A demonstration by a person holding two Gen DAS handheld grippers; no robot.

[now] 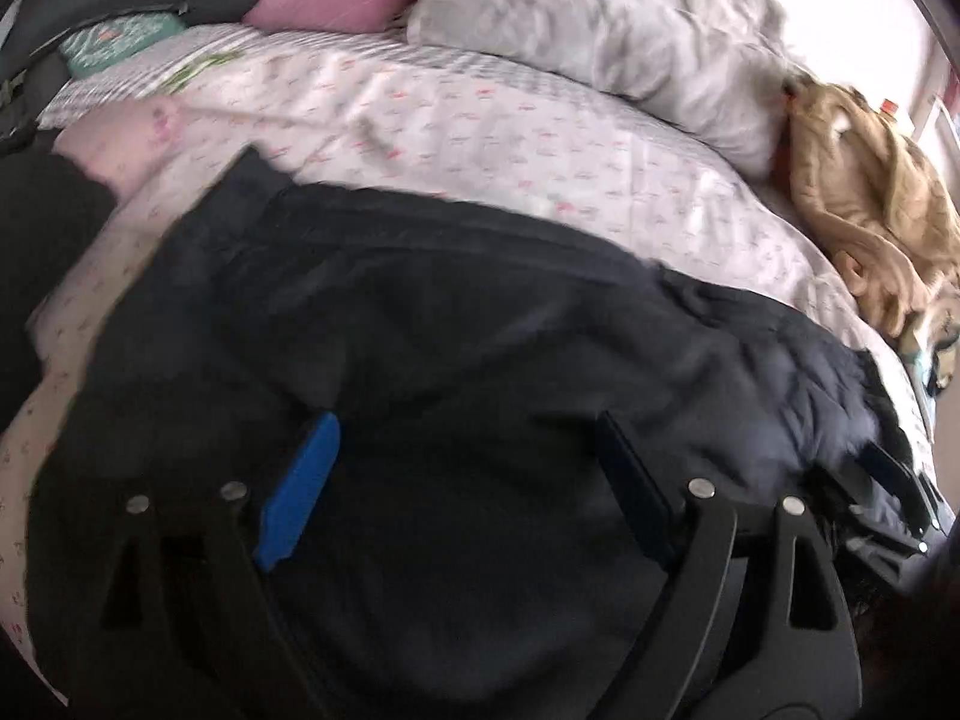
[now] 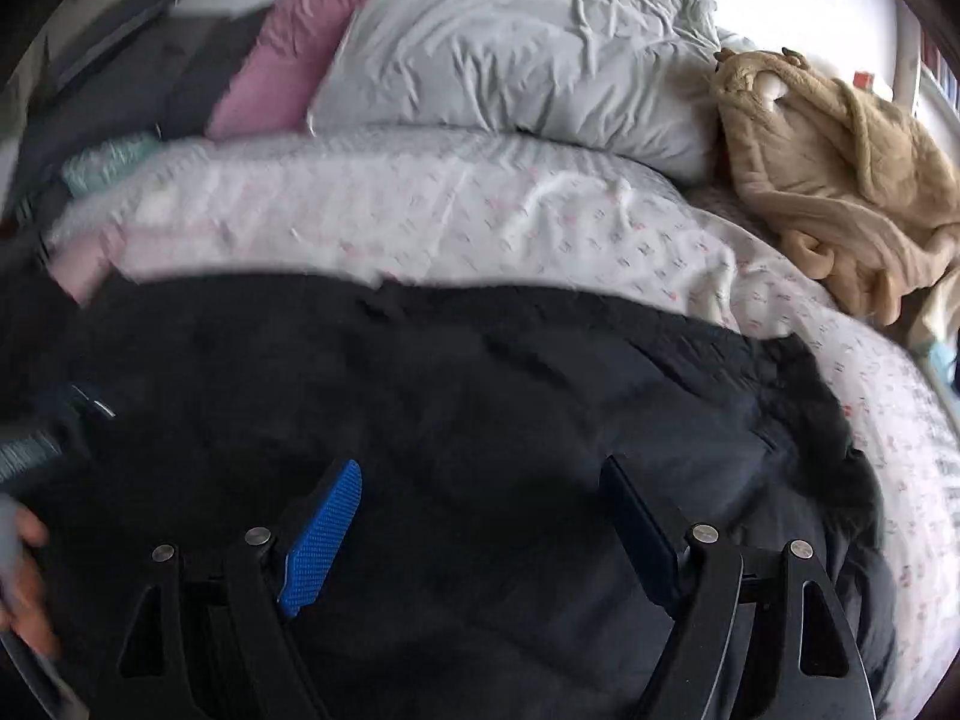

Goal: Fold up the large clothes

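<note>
Black garment lies under two hand-held grippers, both spread wide, empty.

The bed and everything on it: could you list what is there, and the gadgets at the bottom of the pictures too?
dark garment: one, black or navy, spread on the near part of the bed
duvet: one, white with small pink marks, covering the bed
grey pillow: one, at the head
pink pillow: one, left of the grey one
plush blanket: one, tan, bunched at the right
teal item: one, far left, unclear
left tool: blue pads, open over the garment
right tool: same, open
hand: left edge, blurred
</note>
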